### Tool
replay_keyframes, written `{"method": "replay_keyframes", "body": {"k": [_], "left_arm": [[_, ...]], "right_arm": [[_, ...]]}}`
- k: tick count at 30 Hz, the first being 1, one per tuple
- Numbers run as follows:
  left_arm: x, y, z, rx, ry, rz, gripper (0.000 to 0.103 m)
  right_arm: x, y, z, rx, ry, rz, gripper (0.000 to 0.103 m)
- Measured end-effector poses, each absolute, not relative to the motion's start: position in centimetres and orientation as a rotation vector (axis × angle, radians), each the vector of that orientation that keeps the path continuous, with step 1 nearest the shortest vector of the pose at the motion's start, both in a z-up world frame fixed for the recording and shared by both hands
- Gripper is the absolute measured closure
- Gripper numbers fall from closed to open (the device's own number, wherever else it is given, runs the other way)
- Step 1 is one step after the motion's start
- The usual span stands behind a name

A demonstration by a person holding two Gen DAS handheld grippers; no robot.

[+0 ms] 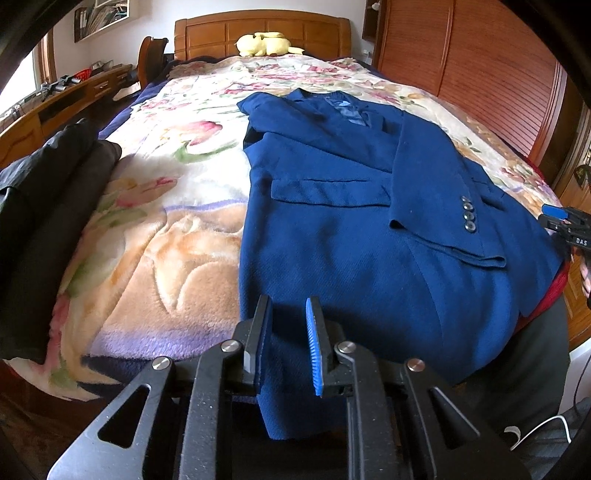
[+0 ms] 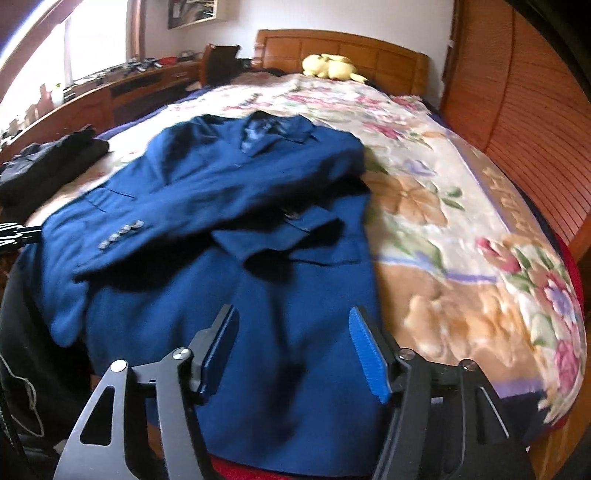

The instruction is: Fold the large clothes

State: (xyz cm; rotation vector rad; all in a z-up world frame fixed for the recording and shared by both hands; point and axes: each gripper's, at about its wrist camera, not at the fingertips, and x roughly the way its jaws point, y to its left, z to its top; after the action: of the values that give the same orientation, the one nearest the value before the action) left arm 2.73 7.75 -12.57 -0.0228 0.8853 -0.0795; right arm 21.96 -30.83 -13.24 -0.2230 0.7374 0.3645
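Observation:
A dark blue suit jacket (image 1: 332,240) (image 2: 221,206) lies front up on the floral blanket (image 1: 166,221) (image 2: 461,240), collar toward the headboard. One sleeve with several grey buttons (image 1: 469,218) (image 2: 122,232) is folded across its front. My left gripper (image 1: 288,301) hovers at the jacket's lower left hem, its jaws a narrow gap apart with blue cloth showing between them, the pads not pressing it. My right gripper (image 2: 293,310) stands wide open over the lower right hem, holding nothing. Each gripper's tip shows at the edge of the other view: the right gripper (image 1: 565,221), the left gripper (image 2: 14,232).
Black folded clothes (image 1: 48,206) (image 2: 48,162) lie on the bed's left side. A yellow plush toy (image 1: 266,44) (image 2: 328,66) rests by the wooden headboard (image 1: 258,29). A slatted wooden wardrobe (image 1: 480,74) lines the right; a cluttered desk (image 1: 74,92) runs along the left.

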Motion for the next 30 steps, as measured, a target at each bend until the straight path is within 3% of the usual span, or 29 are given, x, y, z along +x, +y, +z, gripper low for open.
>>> {"method": "replay_keyframes", "body": {"k": [10, 30], "left_arm": [[1.0, 8.1, -13.4, -0.012, 0.923, -0.079, 0.084], [1.0, 9.4, -14.3, -0.06, 0.948, -0.066, 0.084]], "right_arm": [[24.3, -33.9, -15.6, -0.196, 0.854, 0.255, 0.036], [22.1, -34.3, -16.5, -0.217, 0.859, 0.293, 0.036]]}}
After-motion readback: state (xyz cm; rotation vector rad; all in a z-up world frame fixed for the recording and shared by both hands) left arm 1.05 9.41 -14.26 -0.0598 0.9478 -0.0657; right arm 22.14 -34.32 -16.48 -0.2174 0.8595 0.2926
